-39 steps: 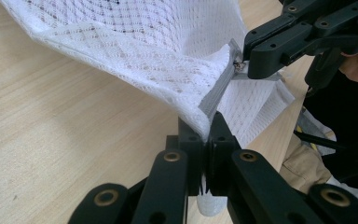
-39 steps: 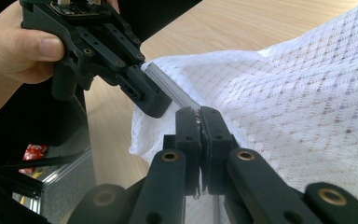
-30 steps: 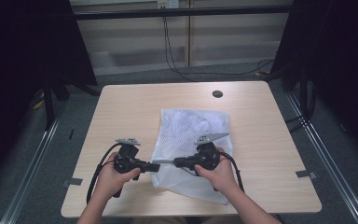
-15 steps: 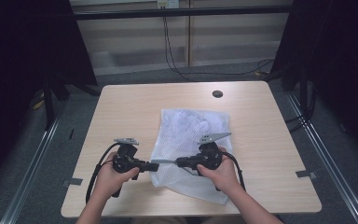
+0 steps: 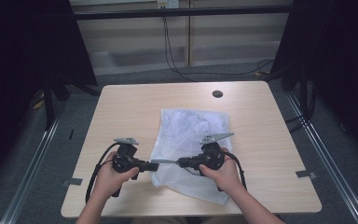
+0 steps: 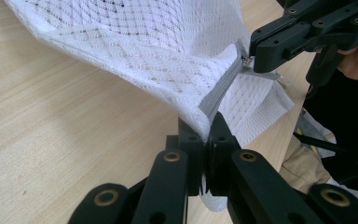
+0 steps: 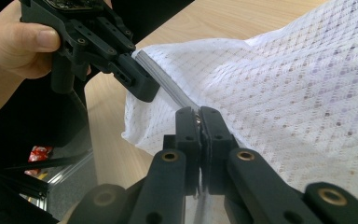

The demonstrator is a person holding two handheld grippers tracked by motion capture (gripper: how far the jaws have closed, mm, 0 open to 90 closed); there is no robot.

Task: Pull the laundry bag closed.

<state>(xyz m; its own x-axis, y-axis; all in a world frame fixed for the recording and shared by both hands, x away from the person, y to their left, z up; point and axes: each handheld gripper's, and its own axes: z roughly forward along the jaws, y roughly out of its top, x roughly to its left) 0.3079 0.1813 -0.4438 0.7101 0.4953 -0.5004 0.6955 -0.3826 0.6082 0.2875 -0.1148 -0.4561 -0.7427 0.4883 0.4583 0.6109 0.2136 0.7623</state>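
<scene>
Mesh laundry bag (image 5: 191, 149) is lying flat on the bench (image 5: 121, 112), its near edge lifting between the two grippers. The left gripper (image 6: 204, 135) is clamping tight on the end of the grey zipper tape (image 6: 219, 93), while the right gripper (image 7: 199, 119), facing it just beside, is pinching the metal zipper pull (image 7: 196, 120) at its jaw tips. The strip of zipper between them is being held taut. Judging by this, both grips are made and the sliding is only starting or nearly ending; which way the pull is travelling I cannot tell. The rest of the bag is resting beyond the right gripper.
</scene>
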